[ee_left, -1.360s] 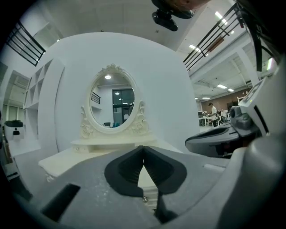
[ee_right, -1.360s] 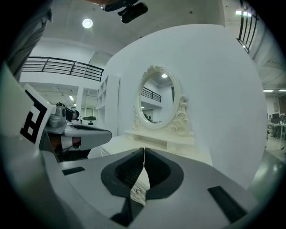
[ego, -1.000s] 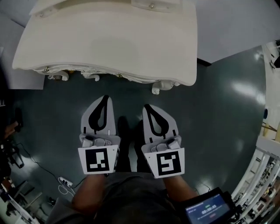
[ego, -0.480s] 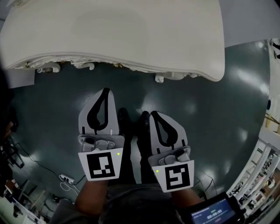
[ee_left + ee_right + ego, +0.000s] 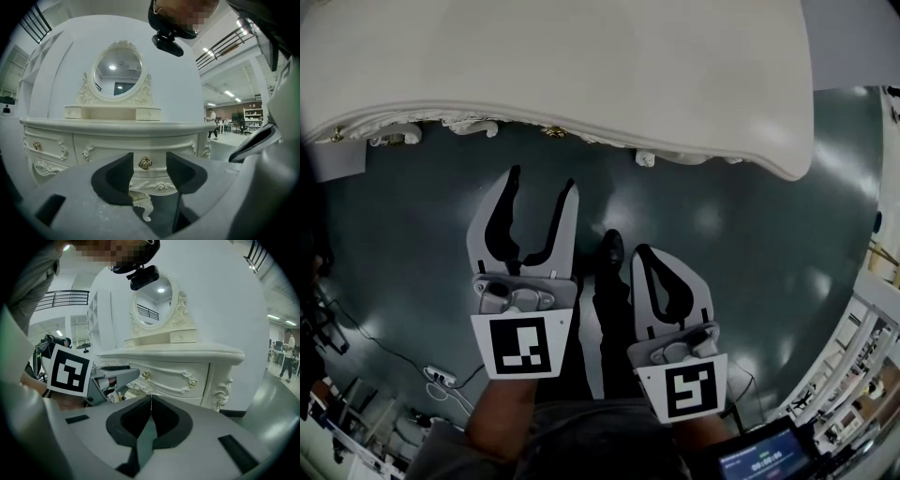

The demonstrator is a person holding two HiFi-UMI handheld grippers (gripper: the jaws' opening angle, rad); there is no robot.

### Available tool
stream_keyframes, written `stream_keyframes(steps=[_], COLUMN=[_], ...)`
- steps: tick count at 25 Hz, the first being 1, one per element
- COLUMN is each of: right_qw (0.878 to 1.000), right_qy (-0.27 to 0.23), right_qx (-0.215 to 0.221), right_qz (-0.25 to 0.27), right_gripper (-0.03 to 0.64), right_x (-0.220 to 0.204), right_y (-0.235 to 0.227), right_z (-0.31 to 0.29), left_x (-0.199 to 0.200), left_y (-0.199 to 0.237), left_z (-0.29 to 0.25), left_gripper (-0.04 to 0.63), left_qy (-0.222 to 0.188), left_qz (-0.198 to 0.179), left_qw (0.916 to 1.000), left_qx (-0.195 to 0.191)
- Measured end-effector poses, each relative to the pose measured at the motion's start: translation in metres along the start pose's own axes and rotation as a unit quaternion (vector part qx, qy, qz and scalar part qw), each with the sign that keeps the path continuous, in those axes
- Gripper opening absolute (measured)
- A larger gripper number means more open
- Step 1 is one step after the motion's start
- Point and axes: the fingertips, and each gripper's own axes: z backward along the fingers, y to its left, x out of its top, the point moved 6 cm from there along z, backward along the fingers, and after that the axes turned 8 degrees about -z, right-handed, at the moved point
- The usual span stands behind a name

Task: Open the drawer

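A cream, carved dressing table fills the top of the head view. Its centre drawer carries a gold knob, which shows through the gap of my left gripper and lies some way beyond the tips. The left gripper points at the table's front edge; its jaws have just been opening and stand wide apart with nothing between them. My right gripper hangs lower and to the right, shut on nothing. In the right gripper view the right gripper faces the drawer fronts, with the left gripper beside it.
An oval mirror and small drawers stand on the table top. A carved table leg hangs below the centre drawer. Cables and a power strip lie on the dark floor at lower left. Shelving lines the right edge.
The left gripper's jaws have gone from shut to wide open. Both grippers have sunk, and the table edge now sits closer above their tips. The right gripper stays shut.
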Motion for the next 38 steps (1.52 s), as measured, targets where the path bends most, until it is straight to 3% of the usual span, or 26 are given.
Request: stream_keyframes(steps=[8,38], right_qw=[1.000,0.999], right_qy=[0.007,0.028], right_qx=[-0.002,-0.010], right_qz=[-0.006,-0.014], right_gripper=[0.014,0.014], right_x=[-0.007,-0.023], right_y=[-0.006,-0.020], right_z=[-0.007,-0.015], left_x=[-0.015,-0.022], left_y=[0.003,0.004], left_z=[-0.014,-0.061], left_gripper=[0.229,0.236], left_qy=[0.011,-0.009], left_qz=[-0.001,-0.017], left_qw=[0.9999,0.9998], left_qx=[0.006,0.007])
